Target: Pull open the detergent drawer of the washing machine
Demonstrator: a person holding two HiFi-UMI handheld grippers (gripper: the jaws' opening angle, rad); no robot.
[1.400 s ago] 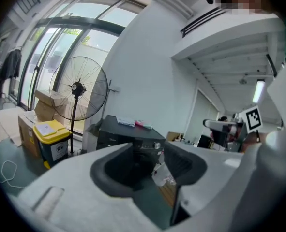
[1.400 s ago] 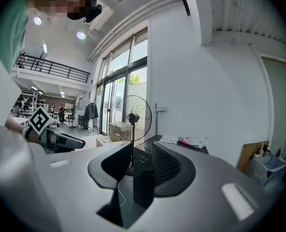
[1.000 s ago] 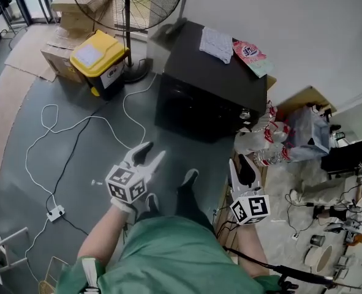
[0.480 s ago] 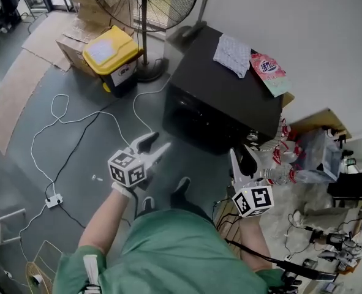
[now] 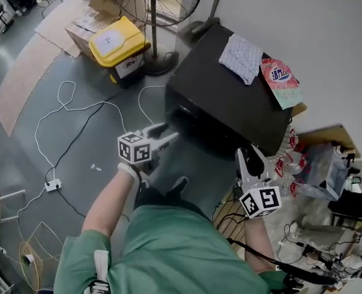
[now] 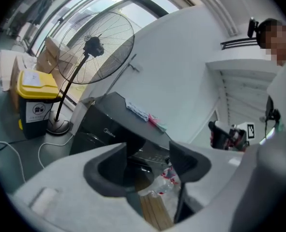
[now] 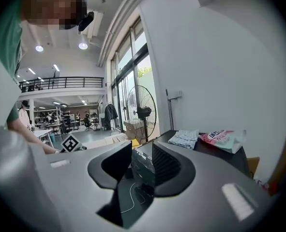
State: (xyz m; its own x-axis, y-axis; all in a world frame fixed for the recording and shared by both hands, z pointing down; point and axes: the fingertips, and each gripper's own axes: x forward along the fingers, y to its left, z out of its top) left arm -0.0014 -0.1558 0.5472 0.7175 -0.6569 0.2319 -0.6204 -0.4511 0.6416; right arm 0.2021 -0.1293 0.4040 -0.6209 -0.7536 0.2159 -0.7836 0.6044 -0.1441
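Left gripper [image 6: 150, 158]: fingers [image 6: 188, 161] opening, wide gap, nothing btwn them. Right gripper [image 7: 142, 166]: fingers [image 7: 169, 170] a narrow gap apart, also empty. Both hang short of the black box-shaped washing machine [image 5: 230, 106], which stands on the grey floor [image 5: 95, 139] just ahead of me. Step, imo: approach, no contact yet. Next: get left fingers onto the drawer front, close, pull straight out. Machine's dark, glossy, front in shadow; can't pick out the detergent drawer's edge. Checked cloth [image 5: 242, 57] + pink pouch [image 5: 282, 81] lie on top
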